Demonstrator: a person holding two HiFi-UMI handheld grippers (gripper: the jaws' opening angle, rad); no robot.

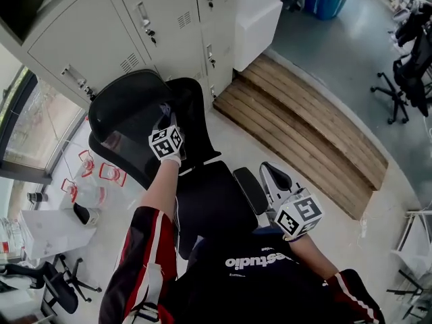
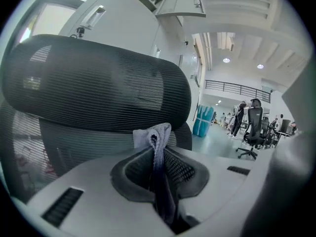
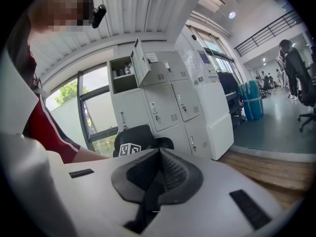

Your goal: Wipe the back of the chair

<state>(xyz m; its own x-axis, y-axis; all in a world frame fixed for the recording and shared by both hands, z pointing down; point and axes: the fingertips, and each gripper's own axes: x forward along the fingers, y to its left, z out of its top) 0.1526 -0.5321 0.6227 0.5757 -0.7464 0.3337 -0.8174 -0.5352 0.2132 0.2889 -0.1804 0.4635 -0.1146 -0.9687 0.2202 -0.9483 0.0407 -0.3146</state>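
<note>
Head view: the left hand-held gripper [image 1: 163, 118] is reaching over the seat [image 1: 210, 204] to the black mesh chair [image 1: 128, 123], which is standing by the lockers [image 1: 101, 39] w/ its back leaning away from the person. The back's long axis is running up from the seat twd the lockers. The right hand-held gripper [image 1: 273, 175] is hanging well apart, bracing nothing, so the chair is prob. free to swivel or roll off under a push. Left gripper view: the jaws are clamping a grey cloth [image 2: 154, 134], w/ only a small tuft sticking out past the tips. It is sitting right at the mesh below the headrest [image 2: 98, 80]; contact y/n, can't tell. Risk: mesh drag is likely pulling the cloth out, or hard jaw tips are snagging the weave instead of the cloth wiping. Right gripper view: the jaws are pressing together, nothing betw. them, and the chair is showing small beyond, upright.
</note>
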